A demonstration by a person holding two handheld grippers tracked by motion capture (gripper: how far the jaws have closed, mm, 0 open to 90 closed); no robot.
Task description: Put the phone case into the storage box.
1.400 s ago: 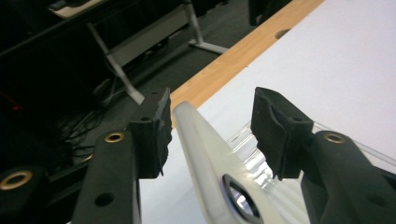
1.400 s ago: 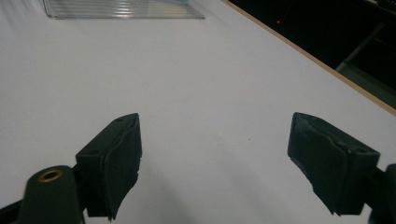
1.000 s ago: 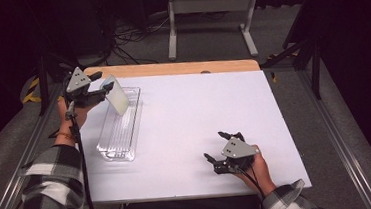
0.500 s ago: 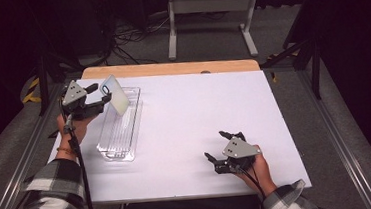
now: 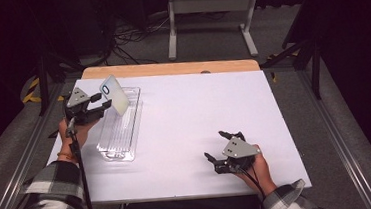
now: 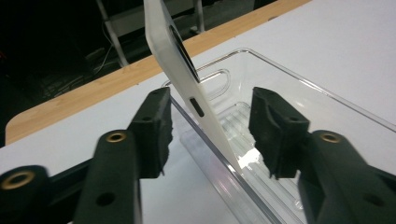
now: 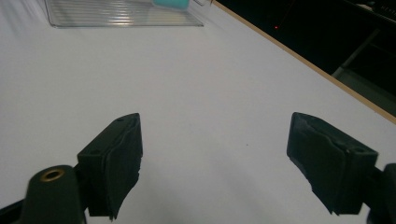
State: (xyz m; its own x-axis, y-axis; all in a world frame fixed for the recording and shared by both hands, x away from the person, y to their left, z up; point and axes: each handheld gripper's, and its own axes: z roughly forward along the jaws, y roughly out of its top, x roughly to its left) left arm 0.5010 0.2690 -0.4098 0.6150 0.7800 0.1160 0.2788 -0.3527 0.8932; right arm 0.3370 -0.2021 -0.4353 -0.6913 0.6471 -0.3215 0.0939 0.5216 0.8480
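High view showed a white table [image 5: 184, 119] with a wooden strip along its far edge and wide bare room across the middle and right, dark floor all round. The left gripper [image 5: 104, 104] was at the table's left side, just beside the clear plastic tray [image 5: 121, 139], while the right gripper [image 5: 216, 147] rested near the front edge, well apart from it, its jaws spread over bare table and holding nothing.

Compared with a second earlier, the left gripper had come lower, bringing the white phone case [image 5: 113, 94] down toward the tray, and its jaws had just been closing; the right hand had stayed where it was.

Left gripper view showed the phone case [image 6: 187, 88] standing tilted between the jaws, its lower corner down inside the tray [image 6: 299, 84] against the near wall. A gap showed on each side of the case, so the pads were not pressing it. Apart from that corner, the ribbed floor of the tray lay bare.
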